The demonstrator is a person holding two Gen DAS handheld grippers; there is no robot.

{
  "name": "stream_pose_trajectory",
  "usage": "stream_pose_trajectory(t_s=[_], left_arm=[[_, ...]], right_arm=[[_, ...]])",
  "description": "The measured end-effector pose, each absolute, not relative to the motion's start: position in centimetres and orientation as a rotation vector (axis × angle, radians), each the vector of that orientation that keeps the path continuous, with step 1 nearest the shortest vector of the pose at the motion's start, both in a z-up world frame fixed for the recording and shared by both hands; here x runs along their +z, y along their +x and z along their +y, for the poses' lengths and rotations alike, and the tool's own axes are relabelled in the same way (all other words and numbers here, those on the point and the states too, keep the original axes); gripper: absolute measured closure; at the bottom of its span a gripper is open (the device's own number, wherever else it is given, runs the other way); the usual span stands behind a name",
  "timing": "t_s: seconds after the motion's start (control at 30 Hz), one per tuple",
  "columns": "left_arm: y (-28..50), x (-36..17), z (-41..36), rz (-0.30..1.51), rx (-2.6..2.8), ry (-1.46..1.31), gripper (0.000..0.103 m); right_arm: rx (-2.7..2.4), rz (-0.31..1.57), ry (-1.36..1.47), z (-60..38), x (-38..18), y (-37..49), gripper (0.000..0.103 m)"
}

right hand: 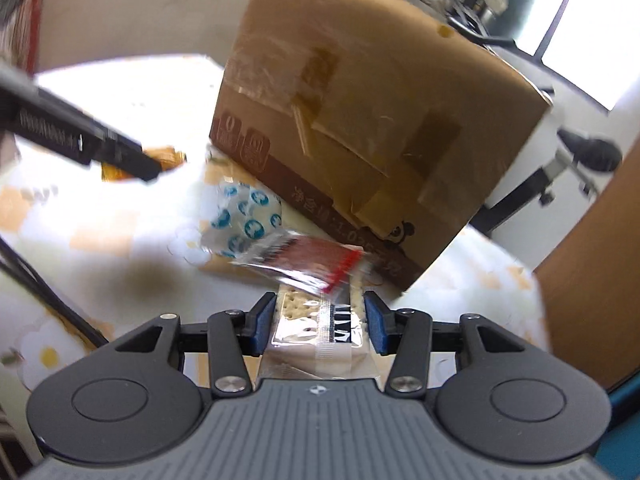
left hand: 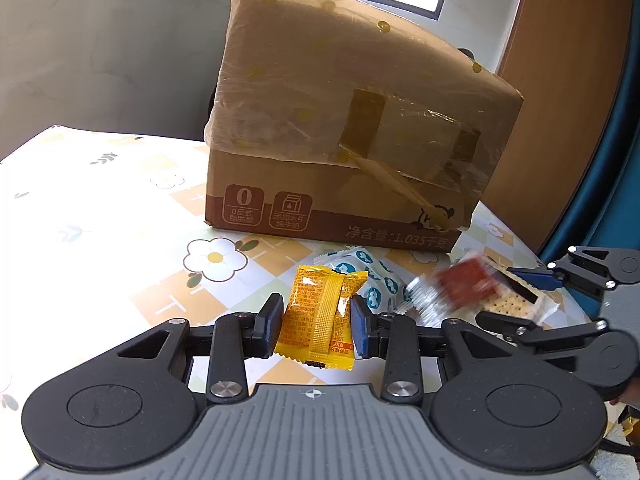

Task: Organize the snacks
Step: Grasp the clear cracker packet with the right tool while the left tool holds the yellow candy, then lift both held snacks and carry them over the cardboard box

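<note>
Snacks are held in both grippers, and the coming move turns on where the box stands from each. The left gripper (left hand: 316,326) is closed on a yellow packet (left hand: 320,316), pressed at its two sides, its long axis running away from the camera along the fingers. The right gripper (right hand: 318,322) is closed on a cracker pack (right hand: 316,332), also lengthwise between the pads; a red sachet (right hand: 308,258) lies across its far end, though whether it rests on the pack or hangs from it cannot be told through the blur. Beyond both tools, a blue-and-white packet (left hand: 370,280) lies on the tablecloth (left hand: 120,220), between the grippers and the box (left hand: 340,120). The box stands straight ahead of both, taped and wrapped in film, no opening being visible. Neither hand is judged clearly nearer, the right perhaps slightly.
</note>
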State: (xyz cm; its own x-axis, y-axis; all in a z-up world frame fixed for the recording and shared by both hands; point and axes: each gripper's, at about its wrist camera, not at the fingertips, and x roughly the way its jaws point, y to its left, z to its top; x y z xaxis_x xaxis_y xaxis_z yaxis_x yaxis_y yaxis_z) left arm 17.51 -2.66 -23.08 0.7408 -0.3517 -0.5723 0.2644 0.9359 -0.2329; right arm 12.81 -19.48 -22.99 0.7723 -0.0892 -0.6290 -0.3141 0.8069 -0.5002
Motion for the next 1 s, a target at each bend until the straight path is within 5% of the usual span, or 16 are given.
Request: stream_pose_trajectory(t_s=[0.47, 1.0], left_arm=[[17.5, -21.9, -2.3, 0.616, -0.329, -0.148, 0.065], [20.8, -9.9, -4.8, 0.285, -0.404, -0.081, 0.065]], right_arm=[[0.076, 0.661, -0.356, -23.2, -19.4, 13.7, 0.054], [0.176, 0.318, -0.128, -23.7, -6.4, 15.8, 0.054]])
